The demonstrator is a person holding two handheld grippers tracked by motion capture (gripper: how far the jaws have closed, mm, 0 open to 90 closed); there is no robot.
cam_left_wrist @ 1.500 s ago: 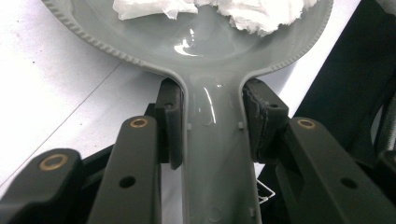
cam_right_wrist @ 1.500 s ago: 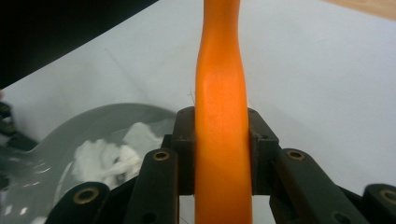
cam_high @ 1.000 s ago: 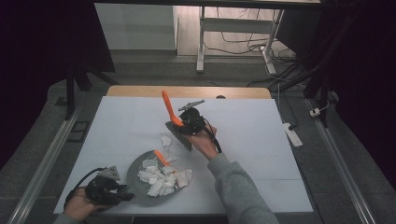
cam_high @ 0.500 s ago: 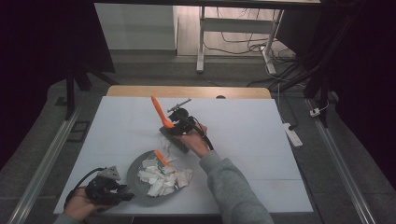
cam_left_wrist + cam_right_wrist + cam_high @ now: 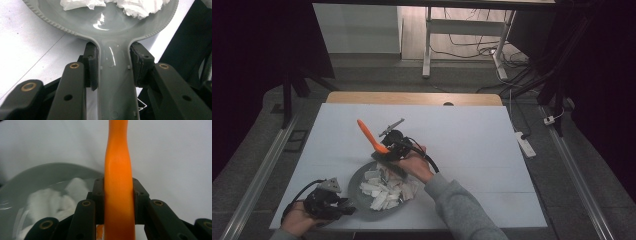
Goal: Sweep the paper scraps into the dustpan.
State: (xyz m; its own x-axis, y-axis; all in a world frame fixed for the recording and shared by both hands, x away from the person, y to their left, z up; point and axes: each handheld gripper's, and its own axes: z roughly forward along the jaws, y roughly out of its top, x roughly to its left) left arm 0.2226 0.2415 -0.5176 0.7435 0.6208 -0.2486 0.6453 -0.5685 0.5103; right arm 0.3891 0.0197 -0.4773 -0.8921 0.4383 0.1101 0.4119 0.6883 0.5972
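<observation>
On a white sheet-covered table [image 5: 472, 145] with a bare wooden far edge, over grey floor in a dark room, the left gripper [image 5: 112, 67] clamps the handle of the grey pan-shaped dish of white scraps [image 5: 382, 192] near the front edge, while the right gripper [image 5: 117, 195] clamps an orange plastic handle [image 5: 118, 182] just beyond it.

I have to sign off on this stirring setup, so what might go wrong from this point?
The white pieces are heaped near the rim of the grey pan, so a sweep of the orange utensil may push some onto the table. The left gripper clamps only the pan's narrow, glossy handle; a hard push might twist it loose. The right gripper pinches the smooth utensil partway along, so it may slip.
</observation>
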